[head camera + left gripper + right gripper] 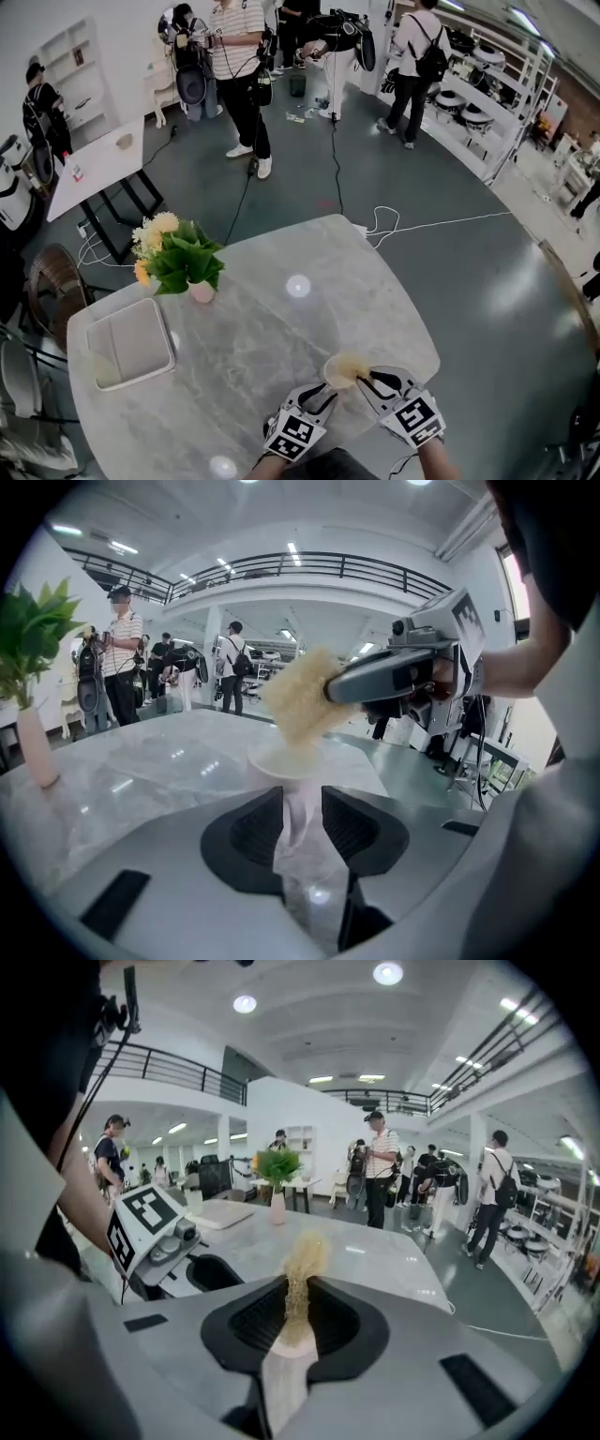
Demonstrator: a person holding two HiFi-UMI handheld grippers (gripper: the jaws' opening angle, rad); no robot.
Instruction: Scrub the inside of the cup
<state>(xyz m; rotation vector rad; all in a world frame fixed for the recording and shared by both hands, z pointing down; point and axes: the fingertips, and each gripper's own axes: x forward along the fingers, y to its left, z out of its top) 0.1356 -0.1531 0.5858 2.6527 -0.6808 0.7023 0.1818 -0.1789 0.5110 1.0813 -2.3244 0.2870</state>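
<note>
On the desk [234, 356], left fingers [255, 829] stood spread round the cup [298, 810]; right fingers [333, 1321] pinched the sponge [304, 1258]; unheld, the cup might tip under scrubbing.

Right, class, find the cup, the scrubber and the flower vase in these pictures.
cup [281, 766]: left gripper view, on its front rim.
scrubber [302, 700]: left gripper view, middle of the fibrous pad.
vase [202, 292]: head view, on its pink body.
</note>
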